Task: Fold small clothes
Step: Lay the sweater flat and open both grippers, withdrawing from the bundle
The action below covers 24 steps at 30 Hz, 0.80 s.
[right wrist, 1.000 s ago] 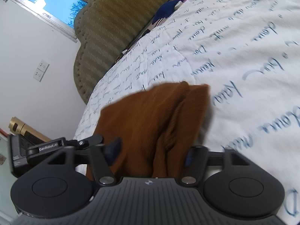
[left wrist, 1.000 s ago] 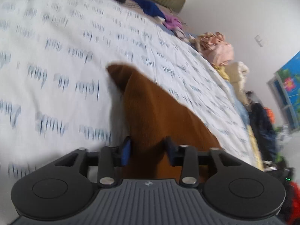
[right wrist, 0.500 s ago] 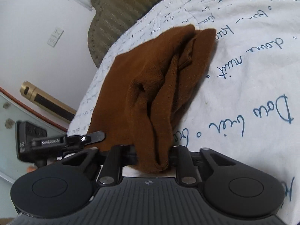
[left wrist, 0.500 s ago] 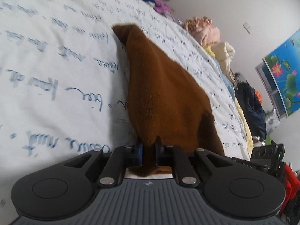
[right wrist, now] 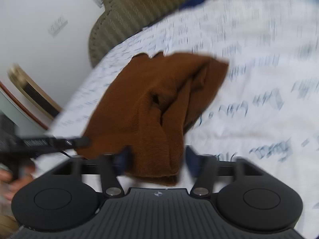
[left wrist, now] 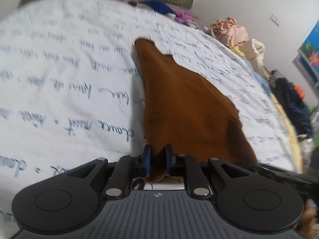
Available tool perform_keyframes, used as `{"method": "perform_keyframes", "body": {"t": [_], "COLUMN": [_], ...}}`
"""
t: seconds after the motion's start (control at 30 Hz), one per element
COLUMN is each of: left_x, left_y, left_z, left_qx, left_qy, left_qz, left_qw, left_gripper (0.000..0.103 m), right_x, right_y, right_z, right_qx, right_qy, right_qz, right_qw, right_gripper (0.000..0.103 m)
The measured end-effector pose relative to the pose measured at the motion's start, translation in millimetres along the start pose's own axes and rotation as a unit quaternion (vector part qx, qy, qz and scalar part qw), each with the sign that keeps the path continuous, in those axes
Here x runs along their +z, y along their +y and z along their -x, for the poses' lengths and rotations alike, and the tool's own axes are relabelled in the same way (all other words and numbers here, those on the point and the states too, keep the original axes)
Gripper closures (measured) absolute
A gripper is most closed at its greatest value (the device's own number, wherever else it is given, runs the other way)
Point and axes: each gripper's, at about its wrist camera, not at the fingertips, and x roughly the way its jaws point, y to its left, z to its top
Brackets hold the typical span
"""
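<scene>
A brown knit garment (left wrist: 185, 103) lies on the white bedsheet (left wrist: 65, 91) printed with blue script. My left gripper (left wrist: 157, 160) is shut on the garment's near edge, a pinch of cloth between the blue pads. In the right wrist view the same garment (right wrist: 159, 99) is bunched with folds. My right gripper (right wrist: 157, 159) stands open around the garment's near end, its blue pads apart on either side. The left gripper's body (right wrist: 49, 143) shows at the garment's left edge. The view is blurred by motion.
A ribbed olive headboard (right wrist: 135, 14) stands at the bed's head. A pile of pink and cream clothes (left wrist: 233, 31) and blue and purple clothes (left wrist: 165, 10) lie along the far bed edge. Dark clothes (left wrist: 293, 103) sit beside the bed at right.
My right gripper, shut on the garment half a second ago, has opened. The left gripper stays shut on the cloth. Both views have swung and show the garment from farther back.
</scene>
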Motion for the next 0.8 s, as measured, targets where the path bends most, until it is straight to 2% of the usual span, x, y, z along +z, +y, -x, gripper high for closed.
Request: {"method": "perform_keyframes", "body": {"t": [0.1,0.17,0.27,0.33,0.37,0.5,0.8], "left_x": [-3,-7,-12,-16,-18,-26,-43], "left_y": [-8,-12,-20,-23,-25,-29,-26], "left_z": [-3,-3,-2,1,2,6,13], "left_qx": [0.039,0.056,0.082,0.099,0.106,0.125,0.129], "left_qy": [-0.008,-0.014,-0.022,-0.029,-0.036,-0.043,-0.042], "left_qz": [-0.007,-0.006,-0.023,-0.031,-0.036,-0.050,-0.038], "left_qw": [0.9992,0.9983,0.9961,0.9942,0.9931,0.9899,0.9901], "left_gripper": [0.078,0.076,0.068,0.043,0.039,0.037,0.037], "right_x": [-10,-15,-24,-28,-29,-37,-52], "right_y": [27,38,49,52,53,55,66], "right_z": [2,-3,-7,-9,-11,-11,-2], "right_qx": [-0.063,-0.103,-0.133,-0.137,-0.139,-0.140,-0.152], "right_qy": [-0.010,-0.007,-0.006,-0.003,-0.001,-0.001,-0.017], "right_qz": [0.057,0.079,0.089,0.082,0.077,0.060,0.054], "right_qw": [0.996,0.991,0.987,0.987,0.987,0.988,0.987], "right_gripper": [0.023,0.022,0.014,0.014,0.014,0.012,0.010]}}
